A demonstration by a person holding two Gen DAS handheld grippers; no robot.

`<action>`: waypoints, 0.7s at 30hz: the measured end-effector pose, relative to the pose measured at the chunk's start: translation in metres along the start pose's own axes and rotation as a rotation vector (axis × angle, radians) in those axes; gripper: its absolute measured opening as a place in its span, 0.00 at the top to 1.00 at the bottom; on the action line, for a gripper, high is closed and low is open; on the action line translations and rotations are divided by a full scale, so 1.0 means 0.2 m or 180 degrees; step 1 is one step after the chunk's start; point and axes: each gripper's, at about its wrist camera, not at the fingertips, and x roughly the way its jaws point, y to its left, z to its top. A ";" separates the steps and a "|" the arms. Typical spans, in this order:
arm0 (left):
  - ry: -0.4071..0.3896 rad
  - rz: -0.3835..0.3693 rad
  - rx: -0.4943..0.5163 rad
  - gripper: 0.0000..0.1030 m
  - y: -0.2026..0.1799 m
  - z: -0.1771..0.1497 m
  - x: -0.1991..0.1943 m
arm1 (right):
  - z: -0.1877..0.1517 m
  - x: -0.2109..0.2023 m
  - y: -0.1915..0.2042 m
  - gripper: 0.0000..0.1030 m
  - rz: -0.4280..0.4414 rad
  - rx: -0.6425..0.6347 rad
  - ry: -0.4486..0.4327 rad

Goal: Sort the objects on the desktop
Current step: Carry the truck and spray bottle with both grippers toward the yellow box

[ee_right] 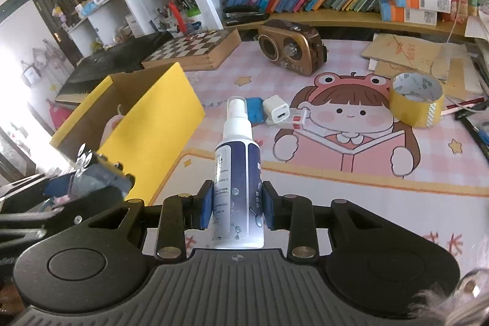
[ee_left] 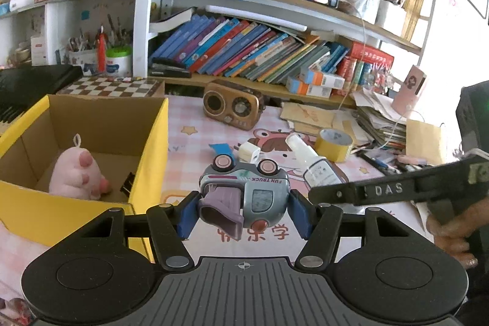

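Observation:
My left gripper point(ee_left: 241, 211) is shut on a grey toy truck point(ee_left: 247, 191) with pink wheels, held upside down above the pink desk mat, just right of the yellow cardboard box point(ee_left: 146, 161). A pink plush toy point(ee_left: 78, 173) lies inside the box. My right gripper point(ee_right: 237, 203) is shut on a white and blue spray bottle point(ee_right: 238, 173), held upright above the mat; the bottle also shows in the left wrist view point(ee_left: 314, 164). The box shows at left in the right wrist view point(ee_right: 152, 124).
On the mat lie a white charger plug point(ee_right: 276, 112), a blue object point(ee_right: 255, 109), a yellow tape roll point(ee_right: 417, 100) and a brown retro radio point(ee_right: 290, 51). A chessboard point(ee_right: 192, 51) sits behind the box. Bookshelves and paper piles point(ee_left: 376, 121) line the back and right.

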 end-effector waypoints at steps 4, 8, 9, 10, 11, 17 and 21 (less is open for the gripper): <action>-0.0021 -0.0082 0.0017 0.40 0.04 -0.02 -0.04 | -0.07 -0.06 0.09 0.71 -0.0034 0.0082 -0.0047; 0.0014 -0.0178 0.0018 0.40 0.10 -0.06 -0.08 | -0.13 -0.08 0.17 0.71 -0.0130 0.0120 -0.0037; 0.0026 -0.0192 0.0014 0.40 0.11 -0.07 -0.09 | -0.15 -0.08 0.19 0.71 -0.0153 0.0128 -0.0035; 0.0036 -0.0202 0.0011 0.40 0.13 -0.08 -0.10 | -0.17 -0.09 0.21 0.71 -0.0172 0.0139 -0.0029; 0.0044 -0.0218 0.0005 0.40 0.15 -0.09 -0.11 | -0.18 -0.09 0.24 0.71 -0.0185 0.0148 -0.0022; 0.0059 -0.0275 -0.0023 0.40 0.25 -0.16 -0.22 | -0.28 -0.11 0.40 0.71 -0.0234 0.0149 0.0003; 0.0084 -0.0291 -0.0012 0.40 0.32 -0.20 -0.29 | -0.34 -0.10 0.51 0.71 -0.0236 0.0161 0.0034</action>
